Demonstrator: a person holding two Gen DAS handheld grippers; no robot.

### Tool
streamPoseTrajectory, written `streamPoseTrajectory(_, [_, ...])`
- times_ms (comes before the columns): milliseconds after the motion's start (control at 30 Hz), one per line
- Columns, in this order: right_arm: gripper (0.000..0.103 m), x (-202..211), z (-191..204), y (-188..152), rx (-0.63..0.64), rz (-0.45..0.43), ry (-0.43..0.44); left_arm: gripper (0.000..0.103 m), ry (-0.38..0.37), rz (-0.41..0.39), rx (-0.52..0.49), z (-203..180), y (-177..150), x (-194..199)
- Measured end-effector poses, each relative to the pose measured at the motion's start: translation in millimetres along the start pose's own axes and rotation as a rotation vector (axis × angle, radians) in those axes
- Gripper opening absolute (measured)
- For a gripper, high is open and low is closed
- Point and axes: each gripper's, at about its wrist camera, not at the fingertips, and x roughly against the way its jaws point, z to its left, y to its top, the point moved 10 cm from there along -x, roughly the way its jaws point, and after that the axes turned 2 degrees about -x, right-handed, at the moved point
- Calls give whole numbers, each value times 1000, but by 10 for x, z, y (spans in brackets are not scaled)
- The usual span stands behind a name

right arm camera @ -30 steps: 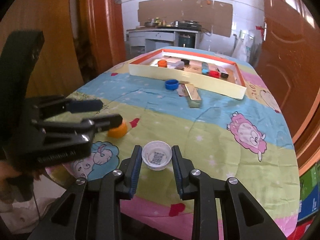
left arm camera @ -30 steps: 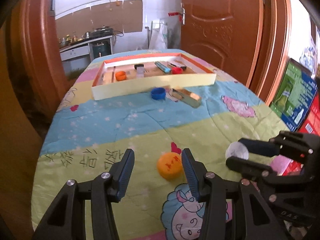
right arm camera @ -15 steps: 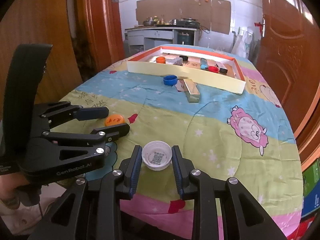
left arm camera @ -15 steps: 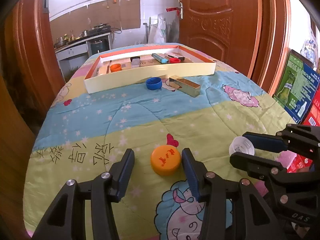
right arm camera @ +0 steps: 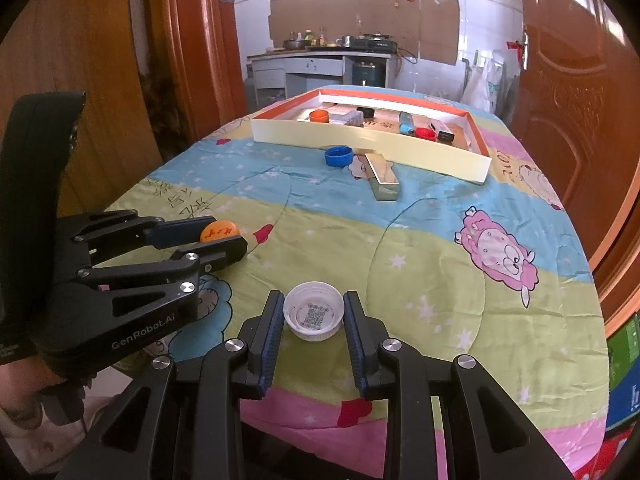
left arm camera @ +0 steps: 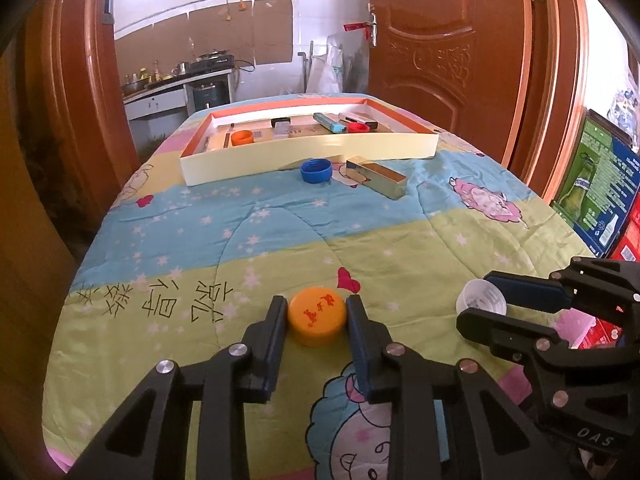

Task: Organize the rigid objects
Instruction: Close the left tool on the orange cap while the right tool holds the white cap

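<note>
My left gripper [left arm camera: 317, 320] is shut on an orange bottle cap [left arm camera: 317, 315] near the front of the quilted table; it also shows in the right wrist view [right arm camera: 218, 230]. My right gripper [right arm camera: 314, 316] is shut on a white bottle cap [right arm camera: 314, 315], open side up; the cap also shows in the left wrist view [left arm camera: 481, 301]. A shallow cream and orange tray [left arm camera: 320, 151] at the far end holds an orange cap [left arm camera: 242, 137], a red cap [left arm camera: 357, 127], a lighter and other small items.
A blue cap [left arm camera: 316, 170] and a gold rectangular box [left arm camera: 376, 178] lie on the quilt just in front of the tray. Wooden doors stand on both sides. Green cartons [left arm camera: 596, 184] stand at the right of the table.
My left gripper has closed from open onto the orange cap. My right gripper has kept its hold on the white cap. Both views have tilted and shifted slightly.
</note>
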Motion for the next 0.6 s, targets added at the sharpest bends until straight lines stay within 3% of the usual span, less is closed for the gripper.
streamPoseTrajectory(600, [31, 58, -97, 206, -12, -42, -13, 30, 32, -38, 10, 32, 199, 103])
